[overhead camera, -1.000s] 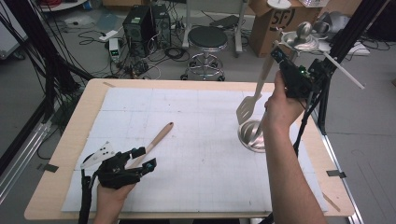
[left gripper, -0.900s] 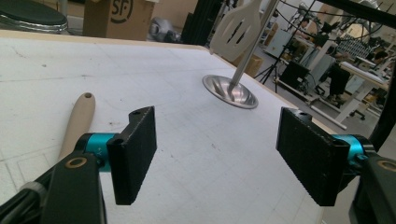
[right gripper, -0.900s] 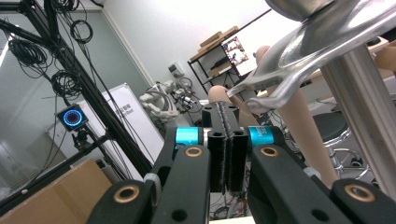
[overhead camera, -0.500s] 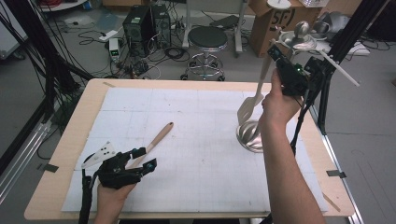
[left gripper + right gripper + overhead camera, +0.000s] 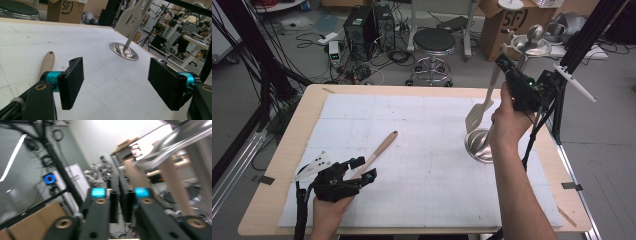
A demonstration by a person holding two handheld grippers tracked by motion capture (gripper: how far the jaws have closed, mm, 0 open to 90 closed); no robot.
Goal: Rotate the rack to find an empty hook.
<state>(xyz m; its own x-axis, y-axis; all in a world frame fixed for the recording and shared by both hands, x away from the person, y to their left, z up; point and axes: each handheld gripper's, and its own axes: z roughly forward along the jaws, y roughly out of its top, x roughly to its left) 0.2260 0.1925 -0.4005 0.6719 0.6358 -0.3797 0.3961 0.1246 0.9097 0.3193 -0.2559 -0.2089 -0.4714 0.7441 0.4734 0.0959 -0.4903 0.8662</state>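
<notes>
My right gripper (image 5: 503,62) is held high over the right side of the table, shut on the handle of a pale slotted spatula (image 5: 477,116). The spatula's blade (image 5: 130,18) hangs above a steel bowl (image 5: 476,146) on the mat. A grey stem rises out of the bowl (image 5: 123,51) toward the hand. In the right gripper view the jaws (image 5: 118,200) stand almost together, with a beige handle (image 5: 133,173) just behind them. My left gripper (image 5: 363,168) rests low at the front left, open with nothing between its jaws (image 5: 119,82). A wooden-handled utensil (image 5: 382,146) lies beside its left jaw.
A white mat (image 5: 422,165) covers the wooden table (image 5: 272,180). Behind the table are a round stool (image 5: 433,42), a cardboard box (image 5: 504,25), cables and black frame posts. A steel dish on a stand (image 5: 532,46) is beyond the far right corner.
My right gripper has shifted slightly to the left with the spatula still hanging from it. The left gripper and the wooden-handled utensil have not moved.
</notes>
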